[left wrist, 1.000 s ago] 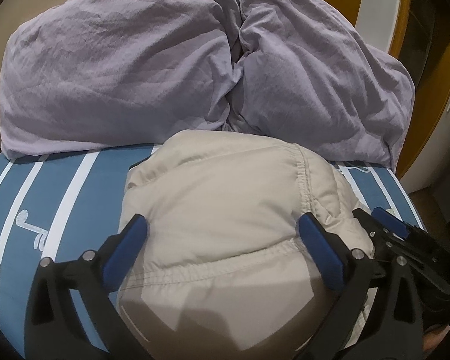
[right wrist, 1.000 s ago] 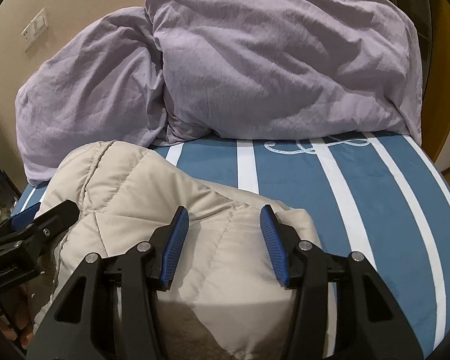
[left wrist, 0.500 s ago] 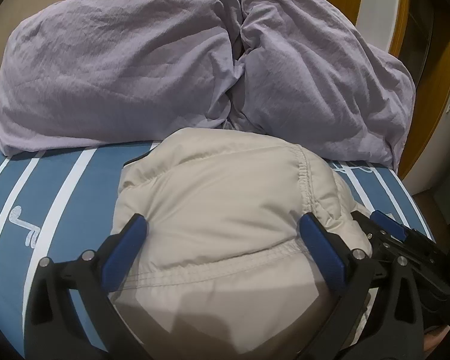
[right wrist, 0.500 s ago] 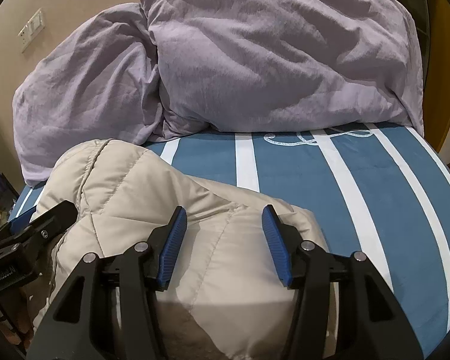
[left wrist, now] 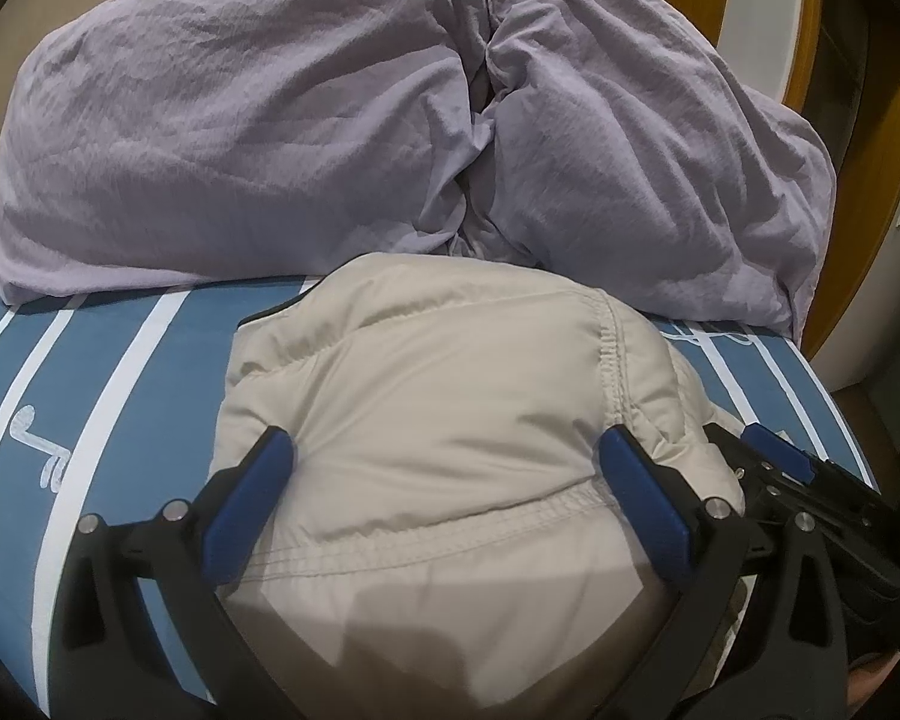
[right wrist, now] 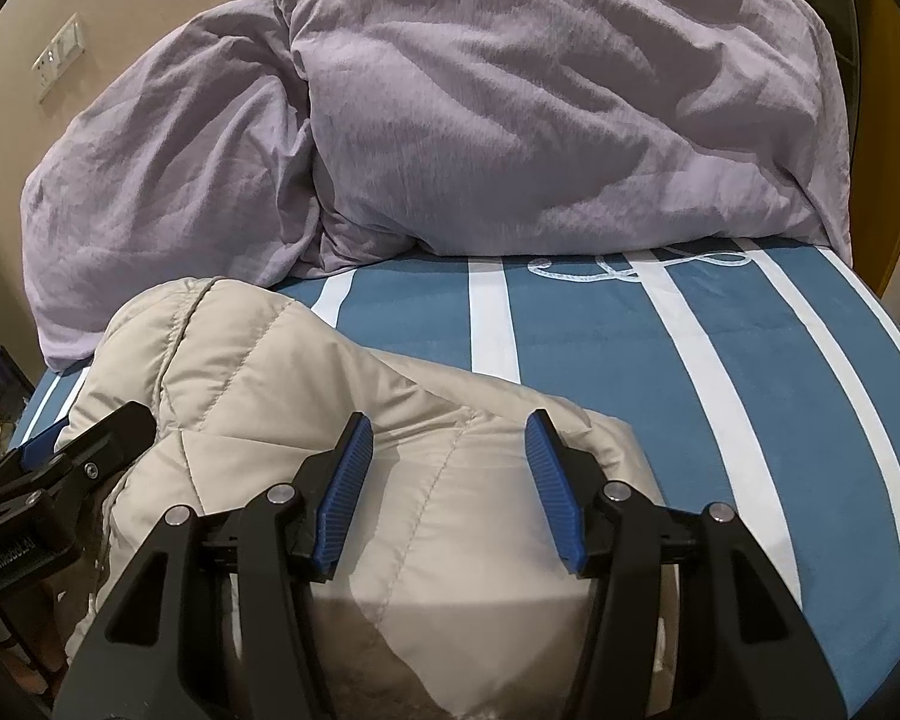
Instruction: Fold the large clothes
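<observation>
A beige quilted jacket lies bundled on the blue striped bed; it also shows in the right wrist view. My left gripper is wide open, its blue pads on either side of the jacket's bulk, right above it. My right gripper is open over the jacket's right part, pads apart. The right gripper shows at the right edge of the left wrist view, and the left gripper shows at the left edge of the right wrist view.
Two lilac pillows are piled at the head of the bed, just behind the jacket. The blue sheet with white stripes stretches to the right. A wall switch and wooden door frame border the bed.
Both grippers have edged slightly forward over the jacket and stay open. The jacket has hardly moved.
</observation>
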`<state>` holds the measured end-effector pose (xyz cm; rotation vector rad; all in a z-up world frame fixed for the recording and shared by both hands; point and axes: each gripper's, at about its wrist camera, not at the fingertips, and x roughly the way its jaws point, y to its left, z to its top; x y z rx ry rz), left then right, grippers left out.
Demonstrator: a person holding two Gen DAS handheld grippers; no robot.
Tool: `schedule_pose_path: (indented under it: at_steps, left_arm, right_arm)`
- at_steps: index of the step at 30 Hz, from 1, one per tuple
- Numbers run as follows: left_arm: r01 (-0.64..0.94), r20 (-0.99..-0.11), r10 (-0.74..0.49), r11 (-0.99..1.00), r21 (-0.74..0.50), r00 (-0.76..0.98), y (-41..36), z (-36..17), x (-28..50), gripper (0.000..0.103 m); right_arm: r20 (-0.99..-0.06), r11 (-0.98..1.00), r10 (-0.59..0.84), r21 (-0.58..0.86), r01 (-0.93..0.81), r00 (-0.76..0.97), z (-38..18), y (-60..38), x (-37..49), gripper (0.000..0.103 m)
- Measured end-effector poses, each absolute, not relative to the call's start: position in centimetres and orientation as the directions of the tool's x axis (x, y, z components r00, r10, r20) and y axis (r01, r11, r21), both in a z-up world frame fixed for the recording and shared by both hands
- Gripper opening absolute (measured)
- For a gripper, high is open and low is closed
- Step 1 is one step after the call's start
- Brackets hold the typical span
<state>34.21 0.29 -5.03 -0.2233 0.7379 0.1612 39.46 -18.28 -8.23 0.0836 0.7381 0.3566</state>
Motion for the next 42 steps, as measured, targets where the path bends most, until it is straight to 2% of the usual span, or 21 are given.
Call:
schedule_pose_path:
  at_steps: [12, 18, 20, 29, 31, 34, 42]
  left_arm:
    - [-0.223, -0.700, 0.082, 0.968, -0.113, 0.709, 0.3, -3.8, 33.7, 0.101]
    - [-0.212, -0.708, 0.046, 0.966, -0.148, 0.704, 1.7, -2.3, 31.7, 0.101]
    - [-0.219, -0.711, 0.048, 0.964, -0.151, 0.702, 2.4, -1.8, 31.1, 0.101]
    - [-0.271, -0.735, 0.066, 0.949, -0.163, 0.674, 5.3, -0.8, 29.5, 0.101]
    - [-0.281, -0.748, 0.065, 0.945, -0.166, 0.661, 5.6, -1.0, 29.4, 0.101]
    - [-0.298, -0.759, 0.059, 0.937, -0.181, 0.648, 5.9, -1.2, 29.1, 0.101]
    - [-0.352, -0.792, -0.033, 0.884, -0.308, 0.610, 6.8, -3.2, 28.4, 0.101]
  right_arm:
    - [-0.685, 0.941, 0.333, 0.193, -0.279, 0.648, -6.6, -19.1, 38.9, 0.056]
    - [-0.681, 0.933, 0.357, 0.234, -0.272, 0.640, -5.3, -22.2, 37.5, 0.076]
    - [-0.688, 0.934, 0.358, 0.253, -0.253, 0.631, -5.2, -23.6, 37.4, 0.077]
    - [-0.716, 0.888, 0.453, 0.412, -0.203, 0.531, -6.1, -28.5, 38.4, 0.081]
    - [-0.716, 0.864, 0.498, 0.459, -0.207, 0.489, -6.5, -28.9, 38.8, 0.087]
    - [-0.715, 0.825, 0.562, 0.519, -0.223, 0.416, -7.2, -29.2, 39.5, 0.089]
    - [-0.665, 0.701, 0.713, 0.686, -0.194, 0.224, -9.6, -29.9, 41.3, 0.100]
